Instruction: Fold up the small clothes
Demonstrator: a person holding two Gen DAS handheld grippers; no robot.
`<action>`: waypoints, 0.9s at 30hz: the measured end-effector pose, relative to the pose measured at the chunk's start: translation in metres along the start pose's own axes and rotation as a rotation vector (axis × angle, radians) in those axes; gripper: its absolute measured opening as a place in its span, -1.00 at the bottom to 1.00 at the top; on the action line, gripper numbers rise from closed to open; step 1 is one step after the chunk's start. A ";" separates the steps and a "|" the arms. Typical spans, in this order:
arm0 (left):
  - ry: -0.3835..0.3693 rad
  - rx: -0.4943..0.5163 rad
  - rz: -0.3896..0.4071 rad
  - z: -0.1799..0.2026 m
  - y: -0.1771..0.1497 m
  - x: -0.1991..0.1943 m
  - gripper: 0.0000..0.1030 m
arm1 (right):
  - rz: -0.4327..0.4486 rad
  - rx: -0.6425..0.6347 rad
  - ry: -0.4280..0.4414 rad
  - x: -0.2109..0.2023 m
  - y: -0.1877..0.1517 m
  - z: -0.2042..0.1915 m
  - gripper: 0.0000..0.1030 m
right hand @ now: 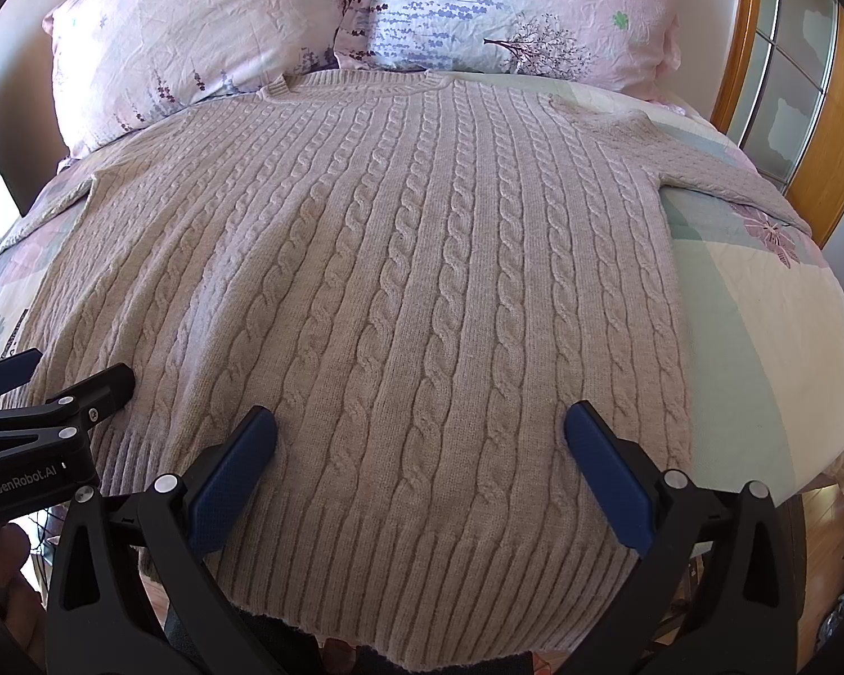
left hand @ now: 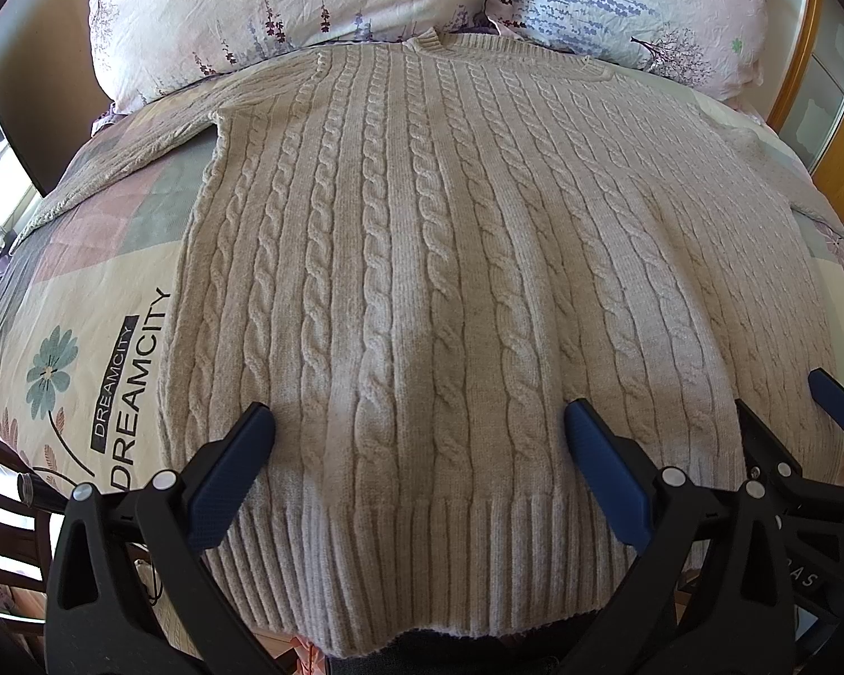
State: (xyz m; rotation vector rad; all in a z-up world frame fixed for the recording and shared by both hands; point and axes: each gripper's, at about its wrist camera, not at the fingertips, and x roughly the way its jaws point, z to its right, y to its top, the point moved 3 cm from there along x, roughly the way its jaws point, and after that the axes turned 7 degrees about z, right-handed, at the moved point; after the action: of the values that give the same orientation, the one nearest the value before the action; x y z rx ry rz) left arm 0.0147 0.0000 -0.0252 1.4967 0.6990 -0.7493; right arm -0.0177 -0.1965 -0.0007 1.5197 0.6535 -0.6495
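Note:
A beige cable-knit sweater (left hand: 422, 225) lies spread flat on the bed, neck toward the pillows, ribbed hem nearest me; it also shows in the right wrist view (right hand: 399, 259). Its left sleeve (left hand: 129, 152) stretches out to the left, its right sleeve (right hand: 703, 163) to the right. My left gripper (left hand: 419, 427) is open, its blue-padded fingers hovering over the hem's left half, holding nothing. My right gripper (right hand: 420, 427) is open over the hem's right half, empty. Each gripper shows at the edge of the other's view, the right gripper (left hand: 788, 416) and the left gripper (right hand: 67, 377).
Two floral pillows (left hand: 287, 5) (right hand: 512, 0) lie at the head of the bed. The patterned bedsheet (left hand: 84, 349) (right hand: 759, 337) shows on both sides of the sweater. A wooden-framed cabinet (right hand: 782, 79) stands at the right, dark chair slats (left hand: 5, 512) at the left.

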 end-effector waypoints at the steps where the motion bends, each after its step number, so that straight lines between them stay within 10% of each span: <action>1: 0.000 0.000 0.000 0.000 0.000 0.000 0.97 | 0.000 0.000 0.000 0.000 0.000 0.000 0.97; 27: 0.001 0.002 0.002 0.000 0.000 0.000 0.97 | 0.035 -0.035 0.031 -0.002 -0.001 0.004 0.97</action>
State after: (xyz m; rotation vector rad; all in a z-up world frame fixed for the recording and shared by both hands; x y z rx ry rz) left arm 0.0146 -0.0001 -0.0251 1.4993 0.6974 -0.7478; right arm -0.0196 -0.2005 0.0001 1.5079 0.6579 -0.5860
